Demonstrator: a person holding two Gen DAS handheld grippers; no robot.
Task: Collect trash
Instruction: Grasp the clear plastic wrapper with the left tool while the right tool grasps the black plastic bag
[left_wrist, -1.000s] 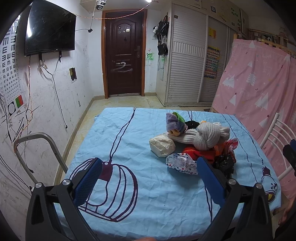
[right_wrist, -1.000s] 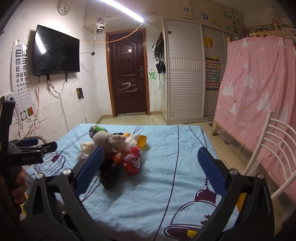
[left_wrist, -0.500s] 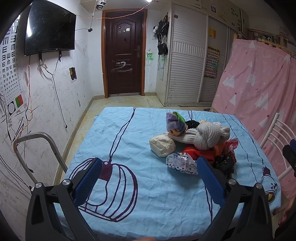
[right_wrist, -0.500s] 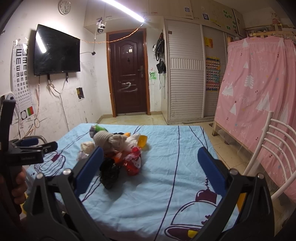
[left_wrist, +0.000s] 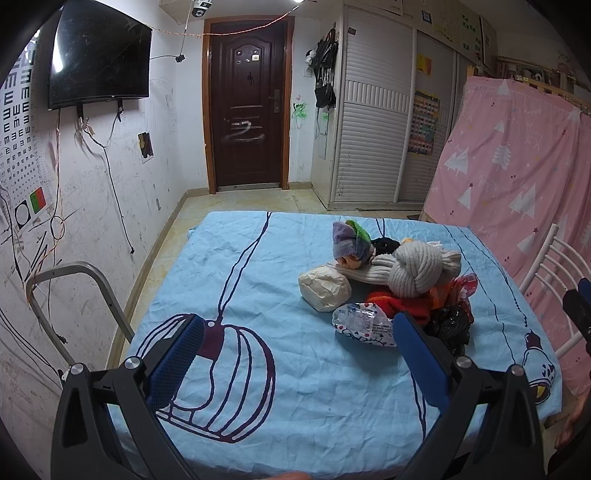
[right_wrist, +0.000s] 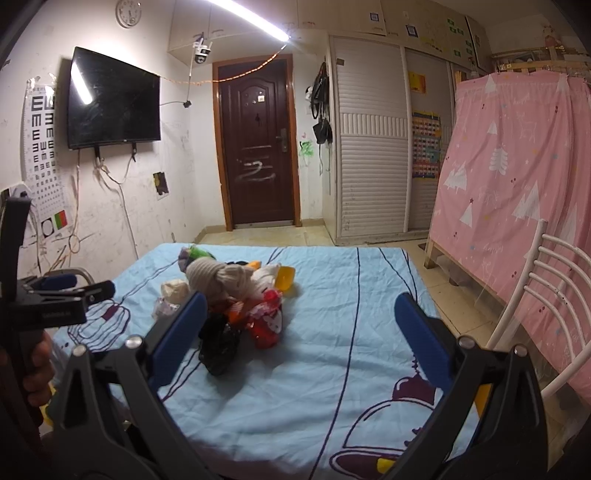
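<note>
A pile of clutter lies on the blue cloth-covered table. It holds a crumpled white paper ball, a clear printed plastic wrapper, a black plastic bag, a red wrapper, a knotted grey knit scarf and a rolled purple and green sock. My left gripper is open and empty, hovering above the table just short of the pile. My right gripper is open and empty, to the right of the pile.
A white metal chair stands at the table's right side by a pink curtain. A grey metal chair frame stands at the left by the wall. The left gripper's body shows in the right wrist view.
</note>
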